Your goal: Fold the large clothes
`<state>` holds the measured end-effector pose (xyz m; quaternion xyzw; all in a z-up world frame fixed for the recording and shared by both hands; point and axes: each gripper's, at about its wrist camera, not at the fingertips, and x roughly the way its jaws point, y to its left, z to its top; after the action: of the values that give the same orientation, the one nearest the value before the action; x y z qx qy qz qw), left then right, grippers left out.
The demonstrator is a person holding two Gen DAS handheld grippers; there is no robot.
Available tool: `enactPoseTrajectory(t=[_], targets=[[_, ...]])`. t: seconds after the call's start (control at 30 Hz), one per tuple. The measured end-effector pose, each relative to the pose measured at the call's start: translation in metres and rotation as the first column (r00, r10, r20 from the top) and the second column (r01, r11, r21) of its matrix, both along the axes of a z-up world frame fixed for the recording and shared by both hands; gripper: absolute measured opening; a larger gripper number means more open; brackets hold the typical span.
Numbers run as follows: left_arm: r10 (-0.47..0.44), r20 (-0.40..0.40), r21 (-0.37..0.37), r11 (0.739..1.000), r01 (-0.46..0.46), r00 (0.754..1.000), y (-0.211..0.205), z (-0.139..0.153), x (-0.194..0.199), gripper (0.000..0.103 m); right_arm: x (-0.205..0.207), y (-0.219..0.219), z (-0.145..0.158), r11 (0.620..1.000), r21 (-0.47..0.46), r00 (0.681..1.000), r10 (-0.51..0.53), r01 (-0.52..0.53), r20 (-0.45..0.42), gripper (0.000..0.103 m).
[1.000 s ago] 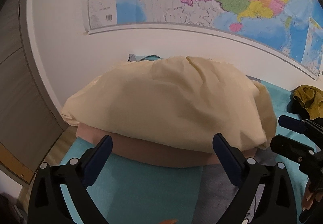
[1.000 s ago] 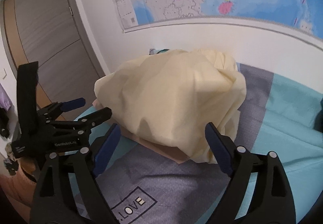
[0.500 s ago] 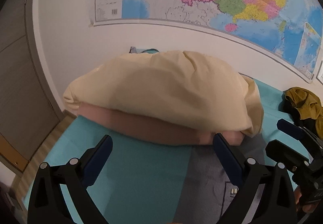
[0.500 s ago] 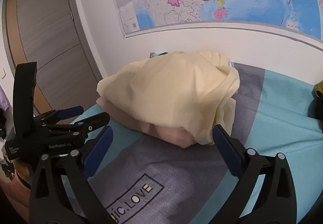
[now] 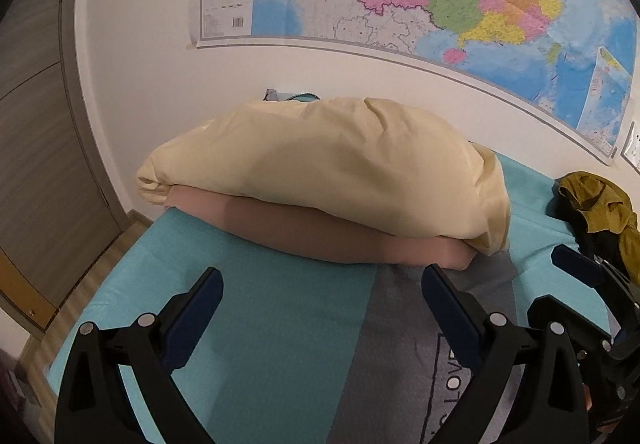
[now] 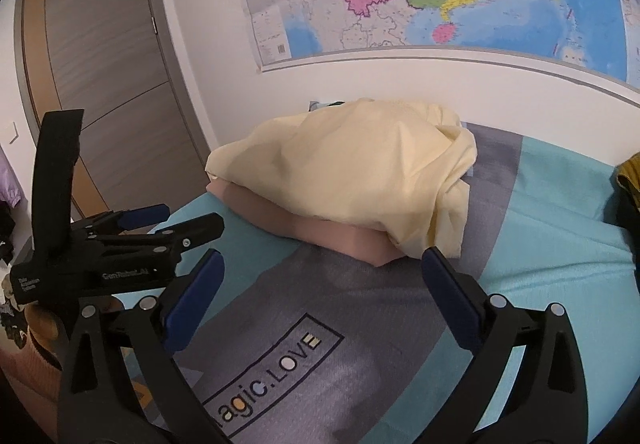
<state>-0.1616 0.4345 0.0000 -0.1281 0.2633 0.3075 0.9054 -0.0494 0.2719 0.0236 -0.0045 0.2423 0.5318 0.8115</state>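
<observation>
Left gripper (image 5: 322, 290): black plastic frame, silver screws, dark blue pads on both fingers (image 5: 448, 308). Right gripper (image 6: 322, 270) same build, blue-padded fingers (image 6: 194, 298). White "GenRobot.AI" lettering on the left gripper body seen from right wrist

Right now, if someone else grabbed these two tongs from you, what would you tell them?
Left tongs: open, empty, short of the pile.
Right tongs: open, empty, beside them.
Folded yellow garment lies on the folded pink garment, stacked at the far end of the bed.
Left to do: the crumpled olive garment on the right looks unfolded; probably next.
</observation>
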Motion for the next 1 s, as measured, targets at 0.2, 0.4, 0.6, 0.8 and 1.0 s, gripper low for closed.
enactPoseTrajectory(t=[0.2, 0.4, 0.6, 0.8, 1.0], targets=[[0.005, 0.006, 0.023, 1.000, -0.005, 1.000, -0.008, 0.004, -0.005, 0.096, -0.006, -0.004, 0.000, 1.000, 0.004, 1.000, 0.004, -0.004, 0.005, 0.097], [0.010, 0.009, 0.041, 0.999, -0.010, 1.000, -0.014, 0.006, -0.008, 0.096, -0.008, -0.006, 0.000, 1.000, 0.005, 1.000, 0.010, -0.010, 0.007, 0.097], [0.006, 0.012, 0.045, 0.999, -0.007, 1.000, -0.017, 0.007, -0.010, 0.096, -0.010, -0.008, 0.001, 1.000, 0.009, 1.000, 0.009, -0.009, 0.013, 0.097], [-0.001, 0.011, 0.057, 0.998, 0.001, 1.000, -0.021, 0.007, -0.010, 0.096, -0.011, -0.011, 0.001, 1.000, 0.014, 1.000, 0.006, -0.006, 0.011, 0.097], [0.001, 0.008, 0.057, 0.998, -0.002, 1.000, -0.023, 0.007, -0.010, 0.096, -0.011, -0.012, 0.002, 1.000, 0.018, 1.000, 0.005, -0.005, 0.011, 0.097]])
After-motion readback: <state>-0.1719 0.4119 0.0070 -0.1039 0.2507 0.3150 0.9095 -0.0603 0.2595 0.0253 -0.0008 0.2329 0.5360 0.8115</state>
